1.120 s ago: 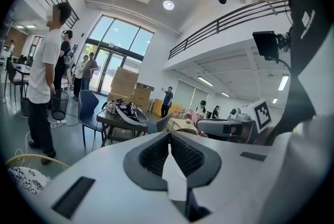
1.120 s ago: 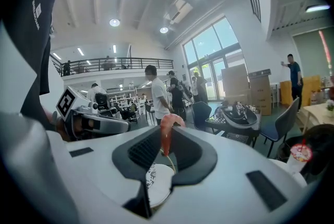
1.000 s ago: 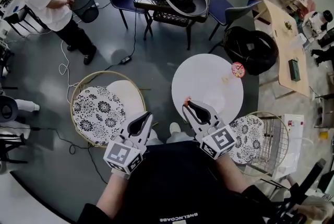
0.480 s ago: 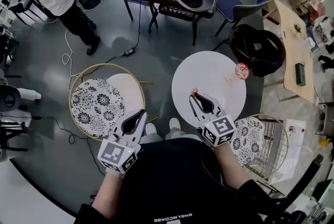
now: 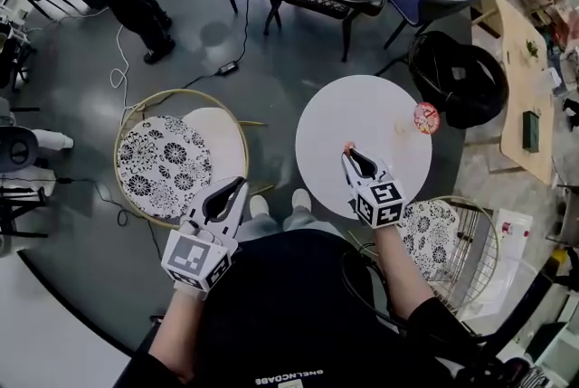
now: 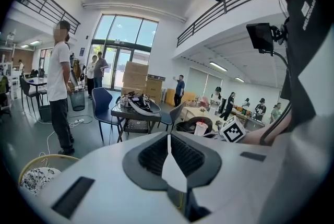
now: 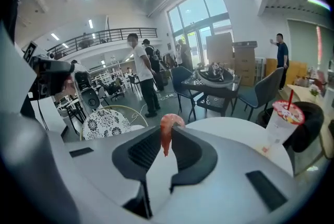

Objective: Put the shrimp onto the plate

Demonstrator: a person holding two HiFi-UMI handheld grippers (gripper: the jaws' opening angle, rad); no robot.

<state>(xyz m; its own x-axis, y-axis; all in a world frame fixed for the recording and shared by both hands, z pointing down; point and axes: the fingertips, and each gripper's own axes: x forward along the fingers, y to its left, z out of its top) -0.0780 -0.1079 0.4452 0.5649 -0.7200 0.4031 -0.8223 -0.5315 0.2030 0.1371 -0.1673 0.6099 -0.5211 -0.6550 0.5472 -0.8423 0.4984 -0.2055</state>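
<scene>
At the tips of the right gripper [image 7: 167,130], the jaws are clamped on the shrimp [image 7: 166,140]. Its pink curl pokes past the tips and the tail runs back down the slot, so its long axis lies along the jaws. Out ahead, the round white table [image 5: 362,110] spreads forward of those tips, with a red-lidded cup [image 5: 425,117] at its far right edge. I can't pick out a plate on it. The left gripper [image 5: 237,186] hangs well off to the side, jaws together on nothing. This looks like the right's job: carry forward, then release.
</scene>
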